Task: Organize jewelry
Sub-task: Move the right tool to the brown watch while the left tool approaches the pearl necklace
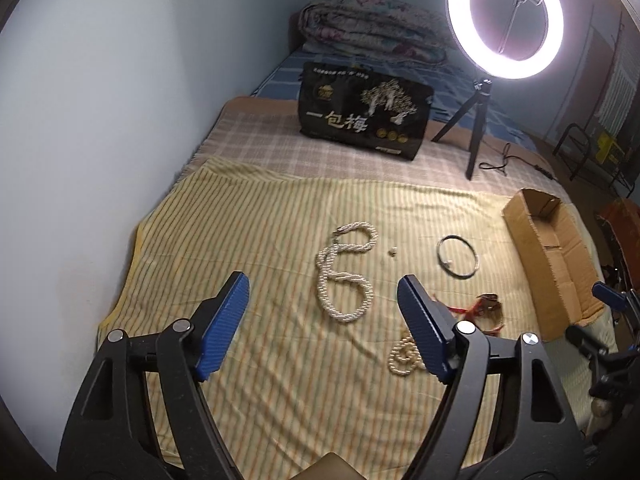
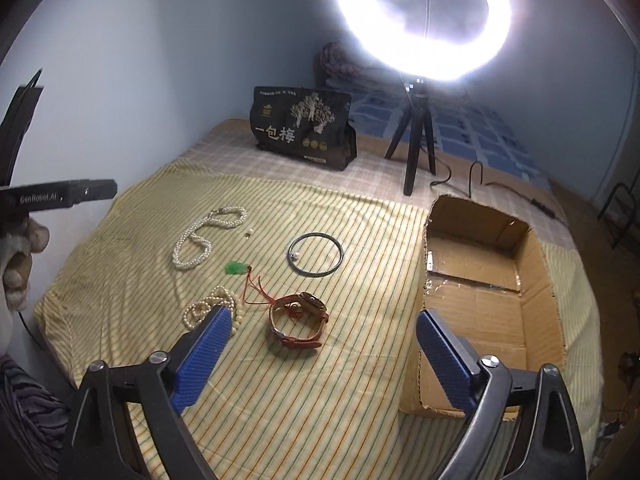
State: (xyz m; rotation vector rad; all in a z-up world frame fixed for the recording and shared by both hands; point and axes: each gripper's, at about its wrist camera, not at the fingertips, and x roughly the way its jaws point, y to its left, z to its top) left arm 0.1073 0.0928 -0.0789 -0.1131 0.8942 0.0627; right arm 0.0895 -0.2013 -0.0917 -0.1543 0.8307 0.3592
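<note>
Several pieces of jewelry lie scattered on the yellow striped cloth [image 2: 320, 400], none touching the cardboard box [image 2: 536, 292] at the right. Farthest left, the twisted white pearl necklace [image 1: 346, 276] curls in a loose figure-six. Just right of it sits a tiny pale bead [image 1: 393, 252], then the dark thin bangle [image 2: 316, 255], lying flat with open cloth all round it. Nearer, a small green pendant [image 2: 235, 267] trails a red cord [image 2: 256, 292] toward the brown leather watch [image 2: 298, 322], its strap looped and resting on its side. A cream bead strand [image 2: 212, 308] is bunched at the near left, partly behind a blue pad.

Left gripper [image 1: 322, 320] hovers wide apart over the pearl necklace, nothing between its pads. Right gripper [image 2: 324, 356] is spread wide too, empty, with the watch just beyond its gap.

Plenty of bare cloth lies near the camera. Box stands open-topped and empty, its near wall close to the right pad. Beyond the cloth's far edge: a black printed bag [image 2: 304, 132] and a glaring ring light [image 2: 424, 20] on its tripod. Blue wall hems in the left side.
</note>
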